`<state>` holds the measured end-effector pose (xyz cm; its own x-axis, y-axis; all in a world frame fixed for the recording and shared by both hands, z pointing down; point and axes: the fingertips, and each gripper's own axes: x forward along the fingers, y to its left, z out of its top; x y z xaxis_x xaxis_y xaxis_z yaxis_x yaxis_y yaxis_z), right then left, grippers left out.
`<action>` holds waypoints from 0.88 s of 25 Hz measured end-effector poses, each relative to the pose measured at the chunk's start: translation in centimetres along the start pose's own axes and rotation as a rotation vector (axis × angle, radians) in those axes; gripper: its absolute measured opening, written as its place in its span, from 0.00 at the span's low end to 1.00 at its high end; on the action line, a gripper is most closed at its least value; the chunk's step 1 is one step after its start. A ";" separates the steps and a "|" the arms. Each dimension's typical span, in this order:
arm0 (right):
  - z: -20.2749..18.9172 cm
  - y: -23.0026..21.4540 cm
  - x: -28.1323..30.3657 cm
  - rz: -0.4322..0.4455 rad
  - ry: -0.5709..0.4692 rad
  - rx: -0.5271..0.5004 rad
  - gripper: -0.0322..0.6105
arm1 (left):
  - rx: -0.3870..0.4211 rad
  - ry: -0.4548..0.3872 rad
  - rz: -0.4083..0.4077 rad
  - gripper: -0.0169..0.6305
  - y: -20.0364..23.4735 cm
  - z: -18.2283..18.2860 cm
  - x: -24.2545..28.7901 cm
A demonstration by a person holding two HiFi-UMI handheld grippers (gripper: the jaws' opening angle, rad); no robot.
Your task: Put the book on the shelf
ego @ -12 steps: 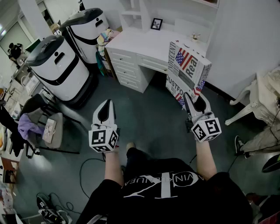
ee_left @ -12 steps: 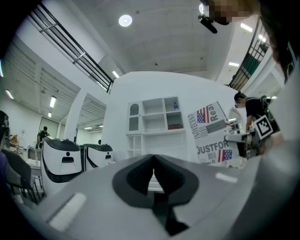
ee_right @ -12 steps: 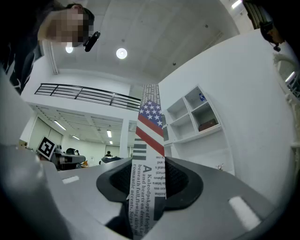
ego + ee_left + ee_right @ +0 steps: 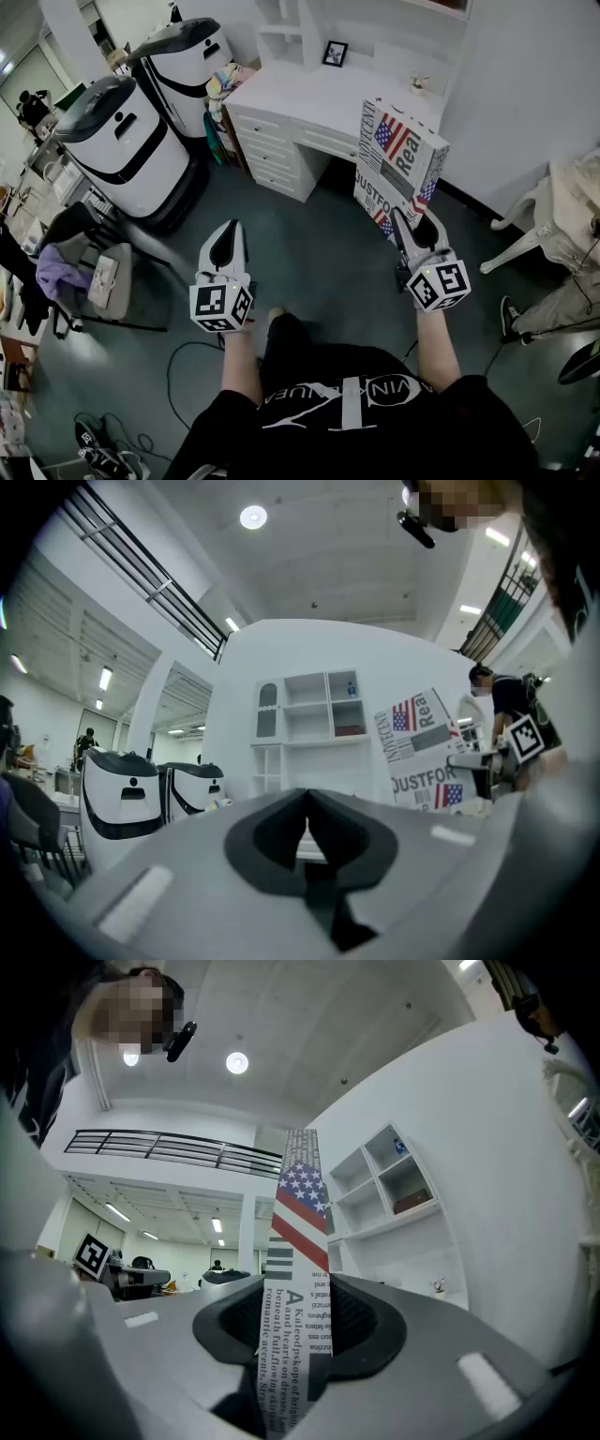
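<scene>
A large book (image 4: pixel 401 155) with newsprint and a stars-and-stripes flag on its cover stands upright in my right gripper (image 4: pixel 412 225), which is shut on its lower edge. In the right gripper view the book's spine (image 4: pixel 298 1269) rises between the two jaws. The white shelf unit (image 4: pixel 394 1190) with open cubbies stands ahead to the right, above the white desk (image 4: pixel 319 98). My left gripper (image 4: pixel 225 246) is held out at the left with its jaws closed together and nothing in them. The shelf (image 4: pixel 314 714) also shows ahead in the left gripper view.
Two white and black machines (image 4: pixel 122 141) stand at the left of the desk. A chair with clothes (image 4: pixel 80 272) is at the far left. A white chair (image 4: pixel 553 211) and a seated person's leg are at the right. Cables lie on the dark floor (image 4: pixel 309 253).
Both grippers and the book have shifted slightly left and down in the head view. The grip on the book is unchanged.
</scene>
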<state>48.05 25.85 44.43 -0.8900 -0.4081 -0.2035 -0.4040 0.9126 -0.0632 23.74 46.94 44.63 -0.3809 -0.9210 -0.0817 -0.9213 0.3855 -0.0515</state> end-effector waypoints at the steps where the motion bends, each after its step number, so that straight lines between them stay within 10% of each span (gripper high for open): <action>1: -0.2 -0.2 0.2 -0.001 0.000 0.005 0.30 | 0.000 0.005 0.004 0.03 0.2 -0.2 0.1; 22: -2.9 -4.6 19.2 -0.089 -0.020 0.052 0.30 | -0.040 0.020 -0.066 0.03 12.0 -1.9 18.6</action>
<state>32.21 13.76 43.67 -0.8464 -0.4878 -0.2138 -0.4696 0.8729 -0.1323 5.43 34.32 44.40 -0.3199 -0.9456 -0.0599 -0.9468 0.3213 -0.0163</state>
